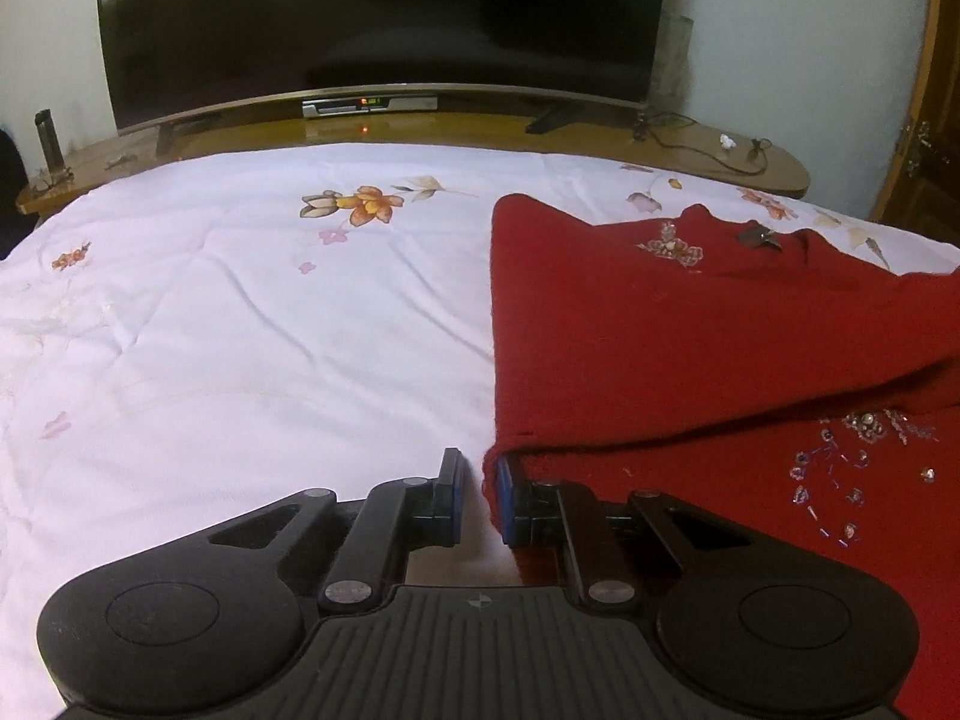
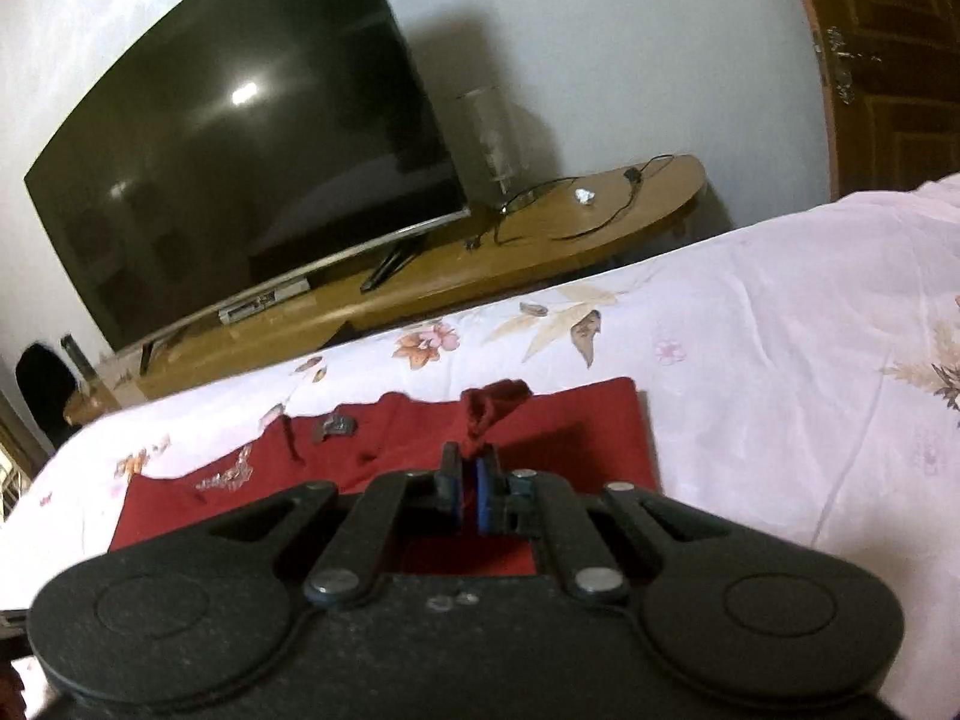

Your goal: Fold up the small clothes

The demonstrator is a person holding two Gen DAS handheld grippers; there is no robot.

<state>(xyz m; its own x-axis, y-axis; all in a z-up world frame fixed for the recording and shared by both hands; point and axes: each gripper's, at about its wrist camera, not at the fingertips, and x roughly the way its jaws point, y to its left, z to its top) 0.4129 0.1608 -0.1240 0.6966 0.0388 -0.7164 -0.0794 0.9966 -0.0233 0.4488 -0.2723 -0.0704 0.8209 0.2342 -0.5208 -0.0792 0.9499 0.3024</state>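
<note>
- A red knitted garment [image 1: 690,324] lies on a white floral bedsheet [image 1: 240,312], towards the right side of the bed in the left wrist view, with beaded trim [image 1: 852,468] on its near part.
- The left gripper [image 1: 480,480] sits at the garment's near left corner; its jaws are nearly together, and the red edge seems pinched at the right pad, though the fold hides the contact.
- The right gripper [image 2: 469,468] is clamped on a bunched bit of the same red cloth [image 2: 495,402], raised above the flat fabric.
- Beyond the bed stand a dark television [image 2: 240,168] and a wooden stand [image 2: 540,240] with a cable [image 2: 576,204].
</note>
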